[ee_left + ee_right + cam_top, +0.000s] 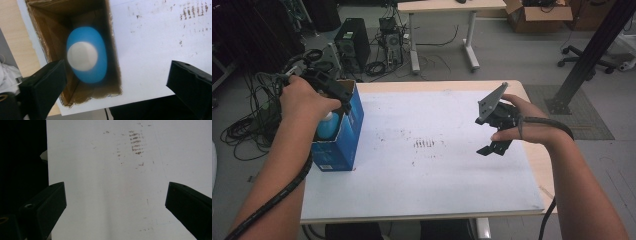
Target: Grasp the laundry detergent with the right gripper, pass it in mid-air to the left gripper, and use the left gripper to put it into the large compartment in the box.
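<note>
1. In the high view we see our left gripper (343,102) at about nine o'clock on the table, hovering over the open top of a blue box (339,137) that stands upright at the table's left edge.
2. A blue bottle (326,128) with a white cap (82,56) stands inside the box; in the left gripper view it sits toward ten o'clock of centre, blurred, well down between the brown cardboard walls (45,37).
3. Our left claw (115,82) stands wide: both black jaws are far apart with nothing between them, and neither pad touches the bottle or the box.
4. Our right gripper (494,148) hangs at about three o'clock over the white mat (422,185), well apart from the box, with its grey three-cornered plate (490,102) tilted upward.
5. In the right gripper view, that claw (115,202) is also wide and holds nothing; bare mat lies beneath it.
6. Brownish scuff marks (424,143) lie near the mat's centre, between the two grippers; from the right gripper they show at about twelve o'clock (136,143).
</note>
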### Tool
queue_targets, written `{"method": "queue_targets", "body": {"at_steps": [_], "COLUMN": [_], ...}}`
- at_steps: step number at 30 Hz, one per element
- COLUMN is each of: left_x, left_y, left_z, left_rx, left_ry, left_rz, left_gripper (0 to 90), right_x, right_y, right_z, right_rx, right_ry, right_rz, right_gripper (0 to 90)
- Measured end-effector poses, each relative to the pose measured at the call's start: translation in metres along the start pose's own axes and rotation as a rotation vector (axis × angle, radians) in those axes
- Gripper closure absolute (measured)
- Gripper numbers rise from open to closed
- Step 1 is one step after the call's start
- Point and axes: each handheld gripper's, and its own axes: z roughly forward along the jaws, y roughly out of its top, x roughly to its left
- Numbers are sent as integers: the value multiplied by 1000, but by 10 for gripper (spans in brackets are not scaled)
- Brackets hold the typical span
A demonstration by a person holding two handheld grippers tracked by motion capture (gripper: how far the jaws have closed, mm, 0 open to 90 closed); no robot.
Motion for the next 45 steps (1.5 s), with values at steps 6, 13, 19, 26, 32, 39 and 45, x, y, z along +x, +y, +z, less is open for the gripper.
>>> {"method": "queue_targets", "body": {"at_steps": [6,13,19,26,32,39,45], "left_x": [-17,-50,-93,-134,-150,-158,-161], "left_y": [1,2,-3,-16,-25,-30,-29], "left_z": [-6,-9,-7,-3,-2,1,1], "left_rx": [-13,-14,-11,10,16,51,52], "left_ry": [12,3,-21,-41,-56,-47,-64], "left_rz": [84,260,565,924,1131,1261,1310], "left_gripper": [2,2,2,2,2,1,1], "right_x": [1,2,2,0,0,-1,-4], "right_y": [-2,-1,1,6,10,15,23], "right_z": [-2,-3,-4,-6,-7,-3,-4], "right_rx": [-3,0,12,28,41,81,114], "right_ry": [-5,-7,-4,-6,-2,6,11], "right_rz": [-4,-10,-11,-14,-16,-10,-10], "right_gripper": [34,35,35,34,35,35,36]}}
